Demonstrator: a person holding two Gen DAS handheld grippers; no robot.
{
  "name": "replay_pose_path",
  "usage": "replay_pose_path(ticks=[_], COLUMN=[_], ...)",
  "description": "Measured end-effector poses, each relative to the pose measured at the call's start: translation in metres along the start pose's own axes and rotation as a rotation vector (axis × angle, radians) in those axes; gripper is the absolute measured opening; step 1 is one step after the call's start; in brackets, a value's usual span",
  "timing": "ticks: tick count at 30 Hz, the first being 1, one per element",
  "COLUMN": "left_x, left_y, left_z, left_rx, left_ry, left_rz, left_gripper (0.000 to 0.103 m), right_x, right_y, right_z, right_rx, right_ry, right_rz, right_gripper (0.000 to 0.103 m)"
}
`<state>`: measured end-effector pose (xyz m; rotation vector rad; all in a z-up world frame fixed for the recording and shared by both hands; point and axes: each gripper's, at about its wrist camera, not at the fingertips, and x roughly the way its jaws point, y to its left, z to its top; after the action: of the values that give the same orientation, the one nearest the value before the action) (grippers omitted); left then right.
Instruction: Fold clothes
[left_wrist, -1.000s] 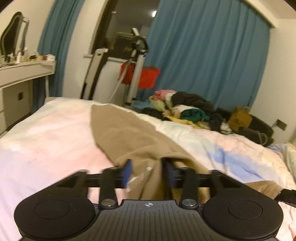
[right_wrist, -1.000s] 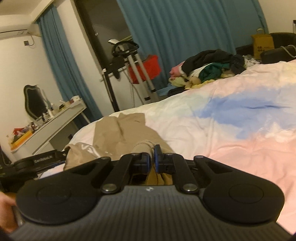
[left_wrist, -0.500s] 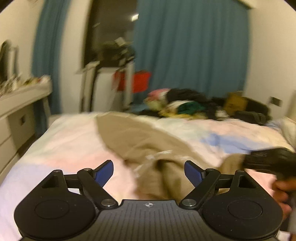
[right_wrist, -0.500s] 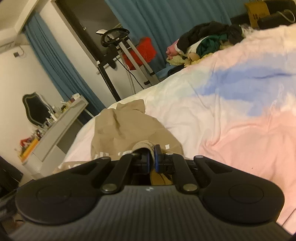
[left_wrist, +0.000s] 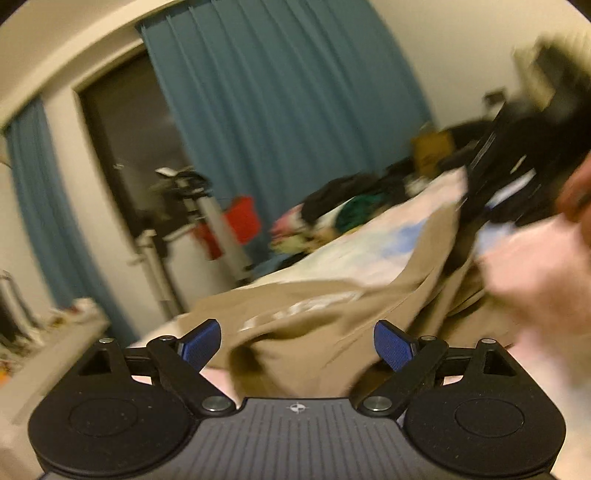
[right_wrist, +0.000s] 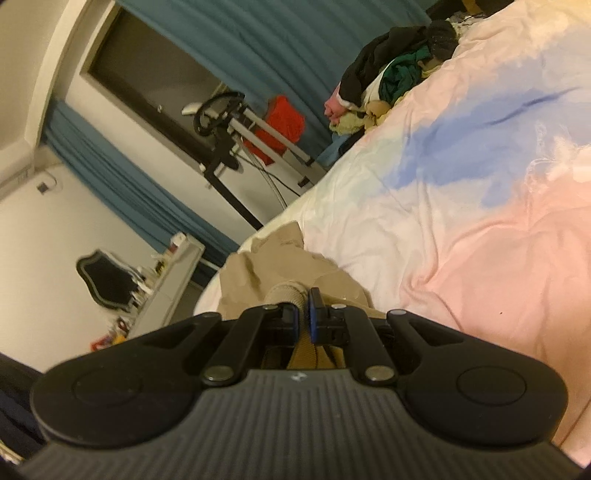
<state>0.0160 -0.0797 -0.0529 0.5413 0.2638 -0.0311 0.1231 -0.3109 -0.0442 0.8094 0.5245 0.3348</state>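
A tan garment (left_wrist: 314, 317) with white lettering lies bunched on the pastel bed cover (left_wrist: 354, 254). My left gripper (left_wrist: 297, 341) is open, its blue pads wide apart, with the garment just beyond them. My right gripper (right_wrist: 303, 317) is shut on a ribbed edge of the tan garment (right_wrist: 288, 258) and lifts it. In the left wrist view the right gripper (left_wrist: 517, 177) shows blurred at the upper right, pulling a fold of the cloth up.
A pile of mixed clothes (right_wrist: 391, 85) lies at the far end of the bed (right_wrist: 461, 221). An exercise machine (right_wrist: 236, 125) with a red bag (right_wrist: 284, 122) stands by blue curtains (left_wrist: 280, 110). A white desk (right_wrist: 173, 280) stands at the left.
My left gripper let go of the garment, opened wide and tilted. My right gripper kept its hold and raised the cloth, rolling to the side.
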Motion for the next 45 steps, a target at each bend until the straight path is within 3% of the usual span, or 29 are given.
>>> replay_pose_path(ticks=[7, 11, 14, 18, 25, 26, 29, 32, 39, 42, 45], left_x=[0.011, -0.004, -0.022, -0.037, -0.024, -0.021, -0.020, -0.031, -0.046, -0.037, -0.032], left_y=[0.029, 0.050, 0.048, 0.020, -0.035, -0.031, 0.005, 0.028, 0.050, 0.072, 0.084], left_z=[-0.004, 0.001, 0.006, 0.006, -0.003, -0.001, 0.005, 0.008, 0.020, 0.025, 0.026], left_rx=[-0.133, -0.271, -0.288, -0.151, 0.119, 0.087, -0.137, -0.276, -0.346, -0.399, -0.421], left_ry=[0.118, 0.080, -0.005, -0.065, 0.023, 0.041, 0.063, 0.019, -0.078, -0.074, -0.038], left_rz=[0.182, 0.055, -0.041, -0.155, 0.072, 0.103, 0.190, 0.264, 0.351, 0.365, 0.382], left_gripper=[0.092, 0.092, 0.097, 0.098, 0.098, 0.098, 0.101, 0.103, 0.103, 0.103, 0.103], right_x=[-0.017, -0.020, -0.016, -0.016, -0.031, -0.033, -0.036, -0.031, 0.012, 0.023, 0.020], right_y=[0.004, 0.010, 0.019, 0.027, 0.024, 0.024, 0.022, 0.029, 0.054, 0.043, 0.042], right_z=[0.000, -0.004, -0.009, -0.014, -0.008, -0.006, -0.005, -0.010, -0.050, -0.058, -0.062], right_rx=[-0.035, -0.063, -0.115, -0.154, -0.118, -0.114, -0.128, -0.201, -0.611, -0.607, -0.610], right_ry=[-0.111, -0.139, -0.114, -0.104, -0.145, -0.152, -0.161, -0.143, -0.049, 0.019, 0.025], right_rz=[-0.024, -0.029, -0.046, -0.050, -0.018, -0.017, -0.031, -0.085, -0.431, -0.493, -0.507], right_gripper=[0.008, 0.008, 0.008, 0.008, 0.008, 0.008, 0.009, 0.010, 0.028, 0.048, 0.052])
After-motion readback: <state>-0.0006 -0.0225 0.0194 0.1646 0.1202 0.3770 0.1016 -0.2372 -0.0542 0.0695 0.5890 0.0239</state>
